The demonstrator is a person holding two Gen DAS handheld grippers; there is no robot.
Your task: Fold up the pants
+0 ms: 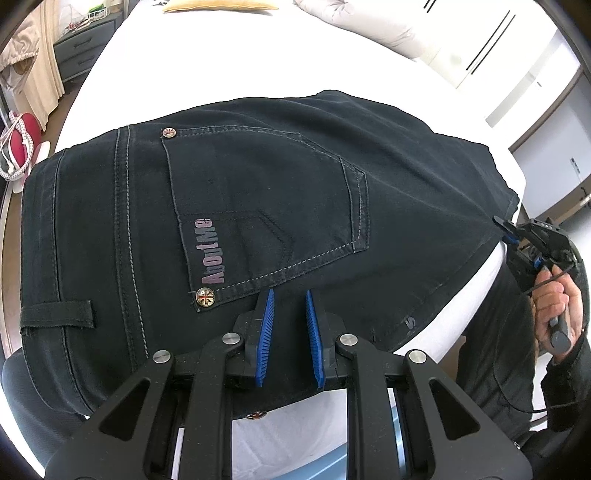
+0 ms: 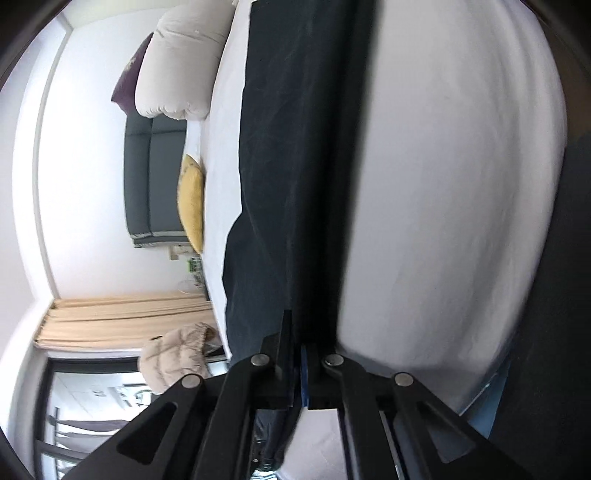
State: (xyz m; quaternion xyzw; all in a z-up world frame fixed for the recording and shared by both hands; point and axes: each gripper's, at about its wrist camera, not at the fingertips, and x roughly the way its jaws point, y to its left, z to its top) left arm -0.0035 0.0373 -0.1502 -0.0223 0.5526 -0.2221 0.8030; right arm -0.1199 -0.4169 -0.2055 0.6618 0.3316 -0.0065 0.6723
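Dark navy pants (image 1: 280, 206) lie on a white bed (image 1: 221, 62), back pocket with an "AboutMe" label facing up, waistband at the left. My left gripper (image 1: 289, 295) is open, its blue pads just above the fabric below the pocket, holding nothing. My right gripper (image 1: 504, 229) is at the pants' right edge, pinching the cloth. In the right wrist view the right gripper (image 2: 300, 350) is shut on the pants (image 2: 280, 166), which stretch away from it over the white sheet (image 2: 443, 184).
A cream duvet (image 1: 369, 26) and a yellow pillow (image 1: 221, 5) lie at the far end of the bed. A grey dresser (image 1: 81, 51) and beige curtain (image 1: 44, 74) stand at the left. White wardrobe doors (image 1: 517, 55) are at the right.
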